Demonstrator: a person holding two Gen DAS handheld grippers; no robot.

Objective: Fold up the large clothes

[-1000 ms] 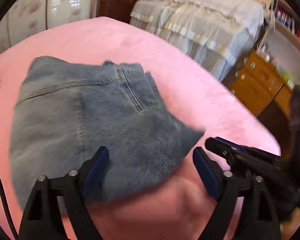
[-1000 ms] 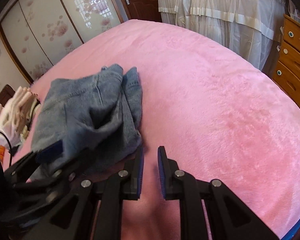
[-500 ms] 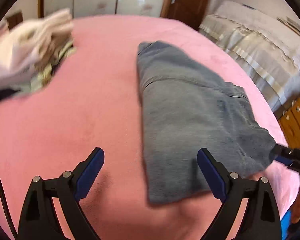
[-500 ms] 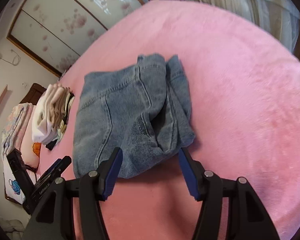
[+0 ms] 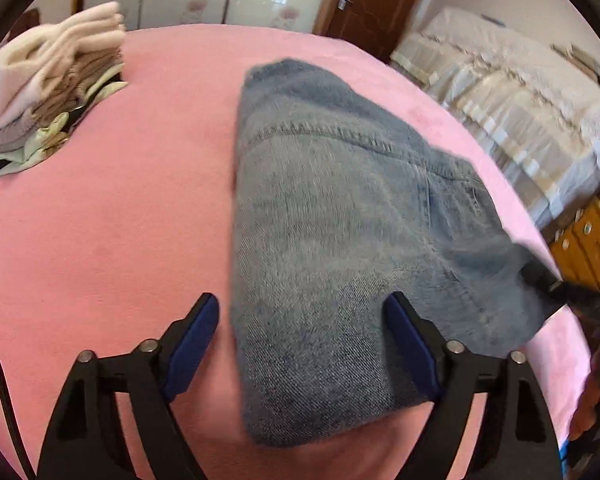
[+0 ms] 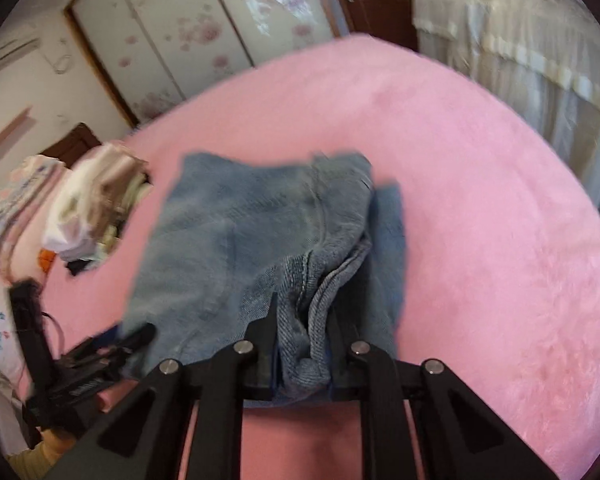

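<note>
Folded blue jeans (image 5: 339,232) lie on the pink blanket (image 5: 120,220); they also show in the right wrist view (image 6: 240,240). My left gripper (image 5: 303,336) is open, its jaws wide apart around the near left edge of the jeans, not closed on them. My right gripper (image 6: 303,340) is shut on the bunched near edge of the jeans. It also shows at the jeans' right corner in the left wrist view (image 5: 555,286).
A stack of folded light clothes (image 5: 48,92) sits at the far left of the blanket (image 6: 479,200); it also shows in the right wrist view (image 6: 96,204). A white-covered bed (image 5: 519,92) and a wooden dresser (image 5: 591,248) stand to the right.
My right gripper has moved forward and closed on the near edge of the jeans. My left gripper has moved closer to the jeans and stays open.
</note>
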